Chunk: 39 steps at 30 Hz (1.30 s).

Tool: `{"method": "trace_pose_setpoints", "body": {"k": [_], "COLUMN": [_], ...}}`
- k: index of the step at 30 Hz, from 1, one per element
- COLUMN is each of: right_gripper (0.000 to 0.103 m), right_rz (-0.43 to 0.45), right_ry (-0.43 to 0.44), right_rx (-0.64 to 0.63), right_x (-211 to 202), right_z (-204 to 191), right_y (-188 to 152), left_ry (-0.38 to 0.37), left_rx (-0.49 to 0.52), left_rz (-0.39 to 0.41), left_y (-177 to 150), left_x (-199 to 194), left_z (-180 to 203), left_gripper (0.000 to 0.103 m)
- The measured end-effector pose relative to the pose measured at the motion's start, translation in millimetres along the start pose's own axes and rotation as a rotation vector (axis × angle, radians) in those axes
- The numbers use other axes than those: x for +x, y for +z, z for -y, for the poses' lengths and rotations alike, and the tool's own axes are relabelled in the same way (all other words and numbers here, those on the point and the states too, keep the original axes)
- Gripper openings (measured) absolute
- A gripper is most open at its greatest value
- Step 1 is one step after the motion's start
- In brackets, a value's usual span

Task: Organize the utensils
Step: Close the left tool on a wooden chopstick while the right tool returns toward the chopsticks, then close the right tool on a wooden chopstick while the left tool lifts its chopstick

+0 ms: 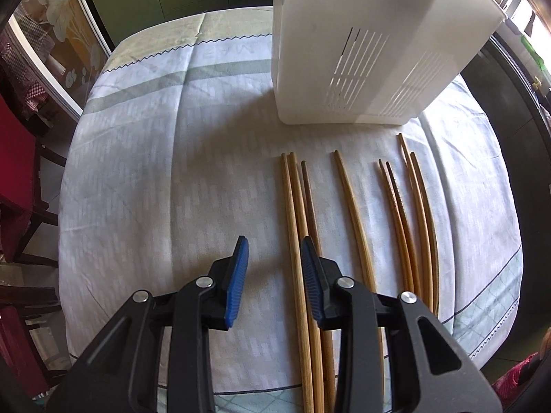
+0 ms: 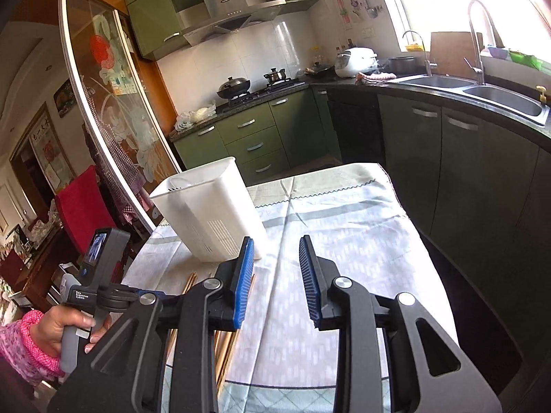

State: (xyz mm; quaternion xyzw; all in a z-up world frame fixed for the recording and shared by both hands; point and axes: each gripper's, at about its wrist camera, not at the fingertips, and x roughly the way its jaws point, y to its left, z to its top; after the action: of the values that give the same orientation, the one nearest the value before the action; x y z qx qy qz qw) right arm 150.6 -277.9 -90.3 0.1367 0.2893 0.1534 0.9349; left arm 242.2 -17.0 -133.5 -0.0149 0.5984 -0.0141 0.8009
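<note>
Several wooden chopsticks (image 1: 358, 220) lie side by side on the cloth-covered table (image 1: 172, 158), pointing at a white slotted utensil holder (image 1: 365, 55) that stands upright behind them. My left gripper (image 1: 273, 251) is open and empty, low over the near ends of the leftmost chopsticks (image 1: 298, 213). In the right wrist view, my right gripper (image 2: 275, 251) is open and empty above the table, right of the holder (image 2: 213, 206). Chopstick ends (image 2: 227, 344) show under its left finger. The left gripper's handle (image 2: 100, 282) is held in a hand at the left.
The table edge (image 2: 427, 241) drops off on the right toward green kitchen cabinets (image 2: 447, 172) and a sink (image 2: 499, 96). A red chair (image 1: 17, 179) stands at the table's left side. A glass sliding door (image 2: 103, 120) is behind the holder.
</note>
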Motion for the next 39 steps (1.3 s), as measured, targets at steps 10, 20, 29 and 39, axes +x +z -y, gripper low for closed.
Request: {"method": "trace_pose_setpoints", "body": {"k": [10,20,29,39], "right_gripper": [0.035,0.035,0.035,0.024], "right_rz": [0.000,-0.034,-0.198,-0.591], "right_ry": [0.034,0.029,0.058,0.031], "right_rx": [0.001,-0.006,-0.044,-0.138], "right_x": [-9.2,-4.6,33.8,159.0], "right_z": [-3.7,-4.0,-17.3,-45.6], "right_y": [5.6,9.0,6.5,-18.7], "left_ry": [0.007,0.033,0.025,0.041], "left_rx": [-0.005,0.025,-0.013,-0.047], "left_rz": [-0.048,-0.037,0.208,0.492], "left_y": [4.3,11.2,-2.5,-62.3], "left_x": [11.1,13.5,-60.7,-144.0], "left_z": [12.3,32.5,3.5,-39.8], "left_gripper": [0.021,0.006,0.006,0.006]}}
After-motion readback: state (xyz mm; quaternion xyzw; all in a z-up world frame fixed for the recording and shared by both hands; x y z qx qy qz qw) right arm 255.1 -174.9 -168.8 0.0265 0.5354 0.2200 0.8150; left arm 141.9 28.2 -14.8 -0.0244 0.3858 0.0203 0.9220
